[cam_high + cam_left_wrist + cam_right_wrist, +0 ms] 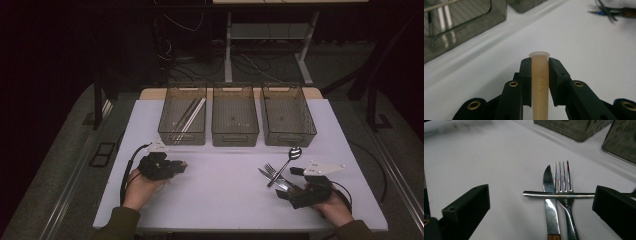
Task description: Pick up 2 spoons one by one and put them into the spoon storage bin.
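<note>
My left gripper point(539, 62) is shut on a pale beige stick point(540, 77) with a flared tip, which runs straight out between the jaws. In the high view this gripper point(181, 167) hovers at the table's left, below the left bin. At the right, my right gripper point(283, 188) stands open by a small pile of cutlery. A knife point(548, 180) and a fork point(562, 180) lie side by side with a spoon's handle point(534, 193) laid across them, all between the wide-apart jaws of the right gripper point(539, 205). The spoon's bowl point(295, 151) points toward the bins.
Three smoky transparent bins stand in a row at the back of the white table point(225, 200): the left bin point(170, 131) holds pale sticks point(190, 113); the middle bin point(235, 134) and the right bin point(289, 136) look bare. Dark floor and cables lie beyond.
</note>
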The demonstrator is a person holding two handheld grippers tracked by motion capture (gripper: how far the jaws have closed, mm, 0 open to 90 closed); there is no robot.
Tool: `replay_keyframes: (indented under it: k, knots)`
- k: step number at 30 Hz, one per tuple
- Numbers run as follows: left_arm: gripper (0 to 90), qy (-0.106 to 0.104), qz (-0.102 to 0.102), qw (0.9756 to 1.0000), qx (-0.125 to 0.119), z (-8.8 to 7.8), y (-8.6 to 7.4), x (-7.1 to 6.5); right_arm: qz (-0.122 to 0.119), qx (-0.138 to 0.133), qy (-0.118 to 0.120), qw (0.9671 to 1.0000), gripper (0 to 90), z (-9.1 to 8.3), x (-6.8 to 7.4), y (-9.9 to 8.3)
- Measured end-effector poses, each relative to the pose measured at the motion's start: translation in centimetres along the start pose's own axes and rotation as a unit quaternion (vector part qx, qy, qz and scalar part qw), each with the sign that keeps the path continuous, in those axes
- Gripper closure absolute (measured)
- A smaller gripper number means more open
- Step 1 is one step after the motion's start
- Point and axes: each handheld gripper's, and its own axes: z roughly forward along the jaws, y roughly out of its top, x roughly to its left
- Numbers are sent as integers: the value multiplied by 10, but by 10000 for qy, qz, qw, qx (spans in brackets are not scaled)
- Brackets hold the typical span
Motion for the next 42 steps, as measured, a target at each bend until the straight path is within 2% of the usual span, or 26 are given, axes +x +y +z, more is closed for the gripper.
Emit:
replay_keyframes:
  k: [11, 22, 24, 30, 42]
  knots:
    - [736, -118, 23, 9996, -245, 12, 31, -11, 10, -9, 2, 10000, 15, 0, 0, 0]
    - [735, -246, 173, 9984, -488, 28, 64, -16, 15, -34, -5, 10000, 14, -1, 0, 0]
    - [734, -268, 149, 9979, -565, 32, 70, -16, 15, -36, -8, 10000, 15, -1, -1, 0]
    - [733, -288, 272, 9969, -680, 44, 91, -15, 23, -37, -1, 10000, 15, -2, 0, 0]
    - [733, -232, 418, 9959, -767, 67, 140, -11, 24, -58, 8, 10000, 15, -2, 1, 0]
